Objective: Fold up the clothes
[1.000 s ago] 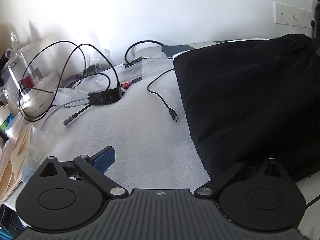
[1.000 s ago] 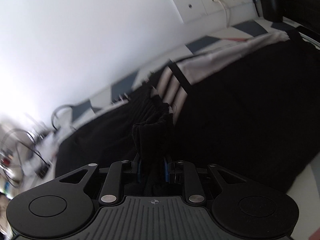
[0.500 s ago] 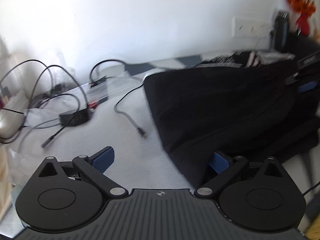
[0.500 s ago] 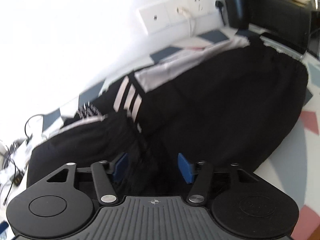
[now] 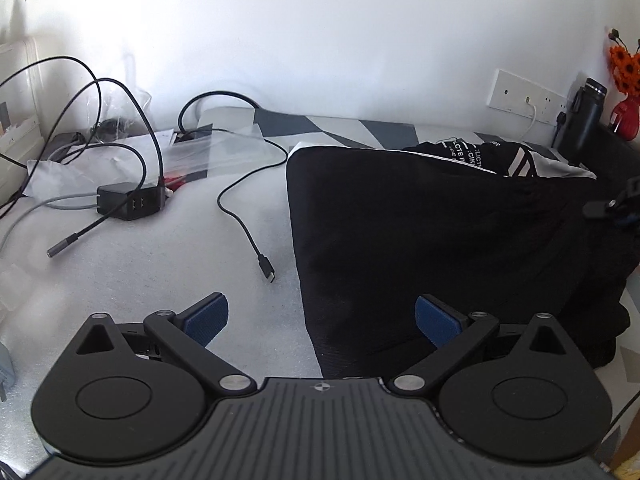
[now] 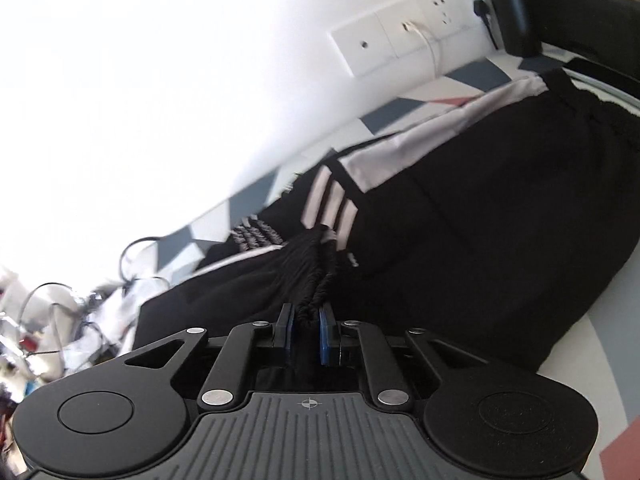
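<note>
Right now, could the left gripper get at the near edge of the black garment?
Probably yes. The left gripper is open and empty, the black garment edge lies between its fingers, and the loose cable sits off to the side.

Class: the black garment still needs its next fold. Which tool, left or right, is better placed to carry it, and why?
Right. The right tool is shut on a gathered edge of the black garment, ready to pull it over. The left tool is open, holding nothing, at the garment's near corner.
</note>
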Action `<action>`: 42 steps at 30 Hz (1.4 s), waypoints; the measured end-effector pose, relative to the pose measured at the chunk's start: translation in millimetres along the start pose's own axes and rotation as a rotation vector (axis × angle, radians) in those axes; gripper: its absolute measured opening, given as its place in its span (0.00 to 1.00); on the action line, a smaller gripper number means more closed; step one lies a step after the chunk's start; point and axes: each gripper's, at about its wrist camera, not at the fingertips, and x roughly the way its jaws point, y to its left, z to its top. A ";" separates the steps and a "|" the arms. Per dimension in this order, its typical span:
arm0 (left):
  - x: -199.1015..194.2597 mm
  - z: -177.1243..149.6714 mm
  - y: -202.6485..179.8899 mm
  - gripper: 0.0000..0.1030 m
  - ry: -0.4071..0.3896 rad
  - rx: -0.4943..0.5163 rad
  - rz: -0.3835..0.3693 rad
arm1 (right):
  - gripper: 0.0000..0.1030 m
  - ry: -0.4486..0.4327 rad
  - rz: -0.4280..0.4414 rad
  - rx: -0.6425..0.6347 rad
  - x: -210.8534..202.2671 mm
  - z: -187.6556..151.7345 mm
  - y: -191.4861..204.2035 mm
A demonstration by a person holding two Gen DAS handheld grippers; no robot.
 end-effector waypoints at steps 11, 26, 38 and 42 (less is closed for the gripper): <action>24.6 8.1 8.3 0.99 0.072 -0.125 -0.066 | 0.50 0.061 -0.201 0.043 21.3 -15.5 -32.8; 54.4 1.9 -13.5 0.71 0.168 -0.157 -0.083 | 0.29 0.073 -0.117 -0.185 76.5 7.0 -18.4; 15.3 4.4 -17.8 0.08 0.040 -0.229 -0.003 | 0.29 0.120 -0.010 -0.248 119.7 19.7 0.2; -1.2 5.0 -18.9 0.08 0.015 -0.280 0.026 | 0.29 0.144 0.047 -0.270 131.5 23.8 4.2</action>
